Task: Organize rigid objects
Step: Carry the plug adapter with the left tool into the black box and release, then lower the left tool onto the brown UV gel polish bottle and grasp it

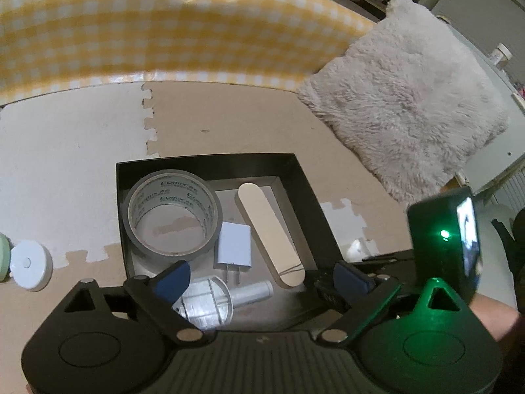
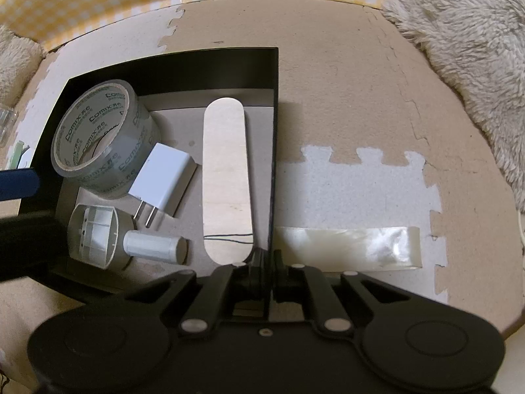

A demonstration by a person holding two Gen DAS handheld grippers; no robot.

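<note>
An open black box (image 1: 210,161) on the foam mat holds a roll of clear tape (image 1: 172,216), a white charger plug (image 1: 233,246), a long wooden slat with rounded ends (image 1: 269,229) and a white plastic piece with a round caged head (image 1: 206,302). My left gripper (image 1: 262,277) hovers over the box's near end, open, its blue pads (image 1: 172,279) wide apart and clear of the plastic piece lying below them. My right gripper (image 2: 267,262) is shut on the box's right wall (image 2: 275,131), beside the slat (image 2: 226,177).
A white round disc (image 1: 29,264) and a pale green item (image 1: 3,256) lie on the mat left of the box. A fluffy cushion (image 1: 403,115) sits at the right, with yellow checked cloth (image 1: 147,32) behind. A strip of clear tape (image 2: 347,246) is stuck to the mat right of the box.
</note>
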